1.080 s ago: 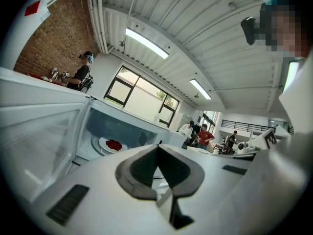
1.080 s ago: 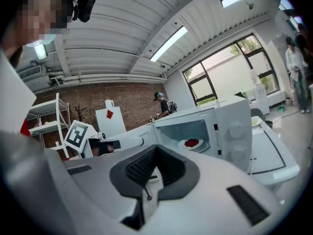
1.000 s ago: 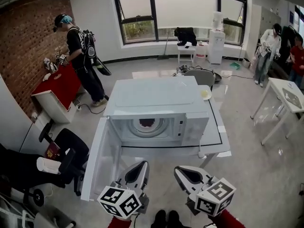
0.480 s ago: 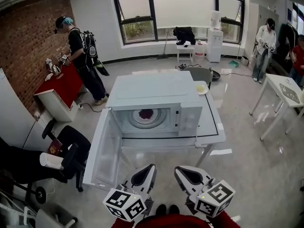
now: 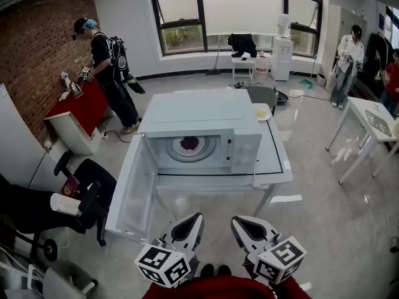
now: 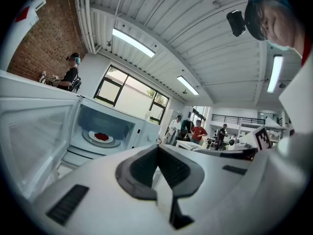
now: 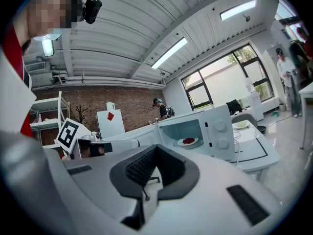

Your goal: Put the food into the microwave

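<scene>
Head view alone, black shoes (image 5: pixel 212 270), microwave top (image 5: pixel 199 112)

A brick wall (image 5: pixel 43 48) lines the left side, and tall dark-framed windows (image 5: pixel 240 8) brighten the far wall. The grey floor (image 5: pixel 324 223) is glossy. A red-topped cabinet (image 5: pixel 81 108) stands by the bricks, a white table (image 5: pixel 374 120) at right, and a black office chair (image 5: pixel 93 192) near left.

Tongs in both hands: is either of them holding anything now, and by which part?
Nothing is held. The left tongs and the right tongs are both shut and empty; the plate of food sits inside the open microwave.
</scene>
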`<state>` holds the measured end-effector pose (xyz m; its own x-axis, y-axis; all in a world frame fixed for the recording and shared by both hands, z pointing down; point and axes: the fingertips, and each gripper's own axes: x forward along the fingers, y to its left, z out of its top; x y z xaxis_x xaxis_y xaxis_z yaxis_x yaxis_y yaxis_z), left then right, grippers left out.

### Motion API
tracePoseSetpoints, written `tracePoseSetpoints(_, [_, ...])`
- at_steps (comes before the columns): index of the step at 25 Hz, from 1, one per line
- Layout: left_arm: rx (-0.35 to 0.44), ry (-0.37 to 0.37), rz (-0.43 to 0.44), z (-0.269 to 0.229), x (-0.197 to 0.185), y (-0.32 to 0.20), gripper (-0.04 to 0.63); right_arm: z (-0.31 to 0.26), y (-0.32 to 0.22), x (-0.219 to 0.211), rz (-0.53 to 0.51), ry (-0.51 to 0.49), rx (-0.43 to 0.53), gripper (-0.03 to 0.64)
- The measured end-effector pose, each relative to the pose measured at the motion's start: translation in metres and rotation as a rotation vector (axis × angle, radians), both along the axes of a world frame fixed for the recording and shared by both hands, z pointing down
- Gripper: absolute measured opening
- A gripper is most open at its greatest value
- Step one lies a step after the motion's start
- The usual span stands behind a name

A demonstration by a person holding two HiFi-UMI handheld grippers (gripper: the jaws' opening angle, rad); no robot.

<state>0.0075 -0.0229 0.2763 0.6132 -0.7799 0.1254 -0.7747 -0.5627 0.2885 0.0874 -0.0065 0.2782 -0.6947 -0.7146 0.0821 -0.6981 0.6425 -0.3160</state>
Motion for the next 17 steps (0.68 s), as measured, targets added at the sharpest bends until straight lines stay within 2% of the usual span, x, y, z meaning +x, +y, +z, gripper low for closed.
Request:
tracePoseSetpoints(3, [0.011, 0.000, 0.001, -0.0028, 0.0016, 0.0002, 0.008, -0.0051, -0.0009, -0.0001, 0.003, -0.018, 0.017, 0.014])
tracePoseSetpoints(8, [0.019, 0.005, -0.007, -0.0052, 0.0013, -0.0014, 0.008, -0.0026, -0.0023, 0.0003, 0.008, 0.031, 0.031, 0.014])
tracePoseSetpoints(17, [0.038, 0.010, -0.010, -0.0087, 0.0071, -0.0070, 0.008, -0.0112, -0.0072, 0.0037, 0.012, 0.037, 0.057, 0.014])
